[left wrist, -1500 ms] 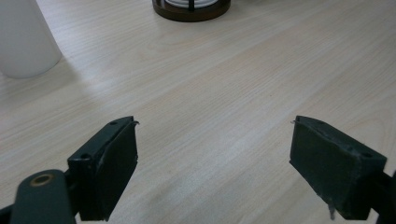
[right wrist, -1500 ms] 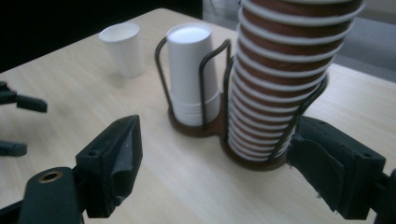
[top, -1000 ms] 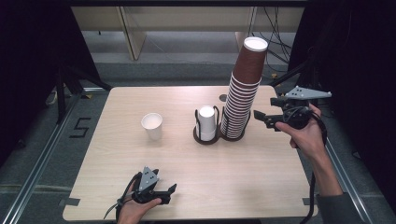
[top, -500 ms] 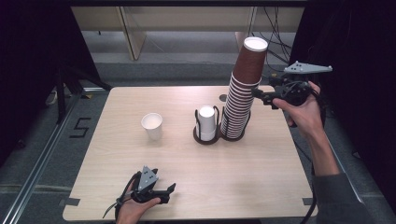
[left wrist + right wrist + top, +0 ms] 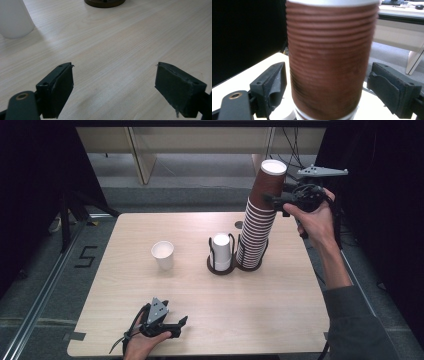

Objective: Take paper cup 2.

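Right gripper view shows the right gripper [image 5: 325,82] open around the top cup [image 5: 329,62]; close squarely on it, then lift straight.

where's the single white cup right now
In the high view the white cup stands alone on the table, left of the holder with white cups and the tall brown cup stack; the left gripper view shows it at upper left.
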{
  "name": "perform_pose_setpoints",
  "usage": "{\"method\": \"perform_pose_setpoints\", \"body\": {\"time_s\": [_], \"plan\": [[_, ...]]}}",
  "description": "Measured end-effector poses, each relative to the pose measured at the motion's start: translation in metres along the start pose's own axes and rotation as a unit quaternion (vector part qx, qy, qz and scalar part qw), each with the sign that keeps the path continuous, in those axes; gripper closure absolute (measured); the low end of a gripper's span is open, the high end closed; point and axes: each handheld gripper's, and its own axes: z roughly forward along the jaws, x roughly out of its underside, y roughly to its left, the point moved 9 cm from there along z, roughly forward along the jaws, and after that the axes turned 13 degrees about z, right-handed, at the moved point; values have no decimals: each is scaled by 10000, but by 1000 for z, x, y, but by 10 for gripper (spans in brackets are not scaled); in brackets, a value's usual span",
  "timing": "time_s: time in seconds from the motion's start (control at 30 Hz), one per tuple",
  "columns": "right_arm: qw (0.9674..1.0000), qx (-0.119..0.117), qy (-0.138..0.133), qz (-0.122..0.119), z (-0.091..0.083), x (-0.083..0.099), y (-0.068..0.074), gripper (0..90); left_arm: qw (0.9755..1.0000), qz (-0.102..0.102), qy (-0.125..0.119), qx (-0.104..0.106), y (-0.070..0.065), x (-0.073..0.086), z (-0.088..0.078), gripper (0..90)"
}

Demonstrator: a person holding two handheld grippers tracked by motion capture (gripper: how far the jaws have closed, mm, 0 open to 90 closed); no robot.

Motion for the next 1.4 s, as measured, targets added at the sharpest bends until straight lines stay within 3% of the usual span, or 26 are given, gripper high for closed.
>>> {"method": "perform_pose_setpoints", "body": {"time_s": [0.23,0.27,0.53,0.7,1.0,1.03,1.23,1.4], "plan": [[10000,96,-12,-7,10,-10,4,149,10000,50,73,0,-2,1,0,146],[9999,117,-46,-99,12,-12,3,151,10000,8,8,25,-2,0,1,146],[9999,123,60,49,23,-13,3,144,9999,94,82,44,-3,2,0,146],[9999,156,44,-17,25,-14,3,153,9999,87,79,49,-3,2,1,147],[9998,178,50,18,22,-17,4,167,9999,90,77,55,-3,2,1,146],[9999,138,-76,4,20,-22,6,170,9999,104,80,38,-3,2,1,146],[9996,165,-203,-50,10,-35,11,173,9999,103,94,27,-2,2,1,147],[9994,197,-278,64,3,-46,16,174,9999,97,93,35,-4,3,2,147]]}}
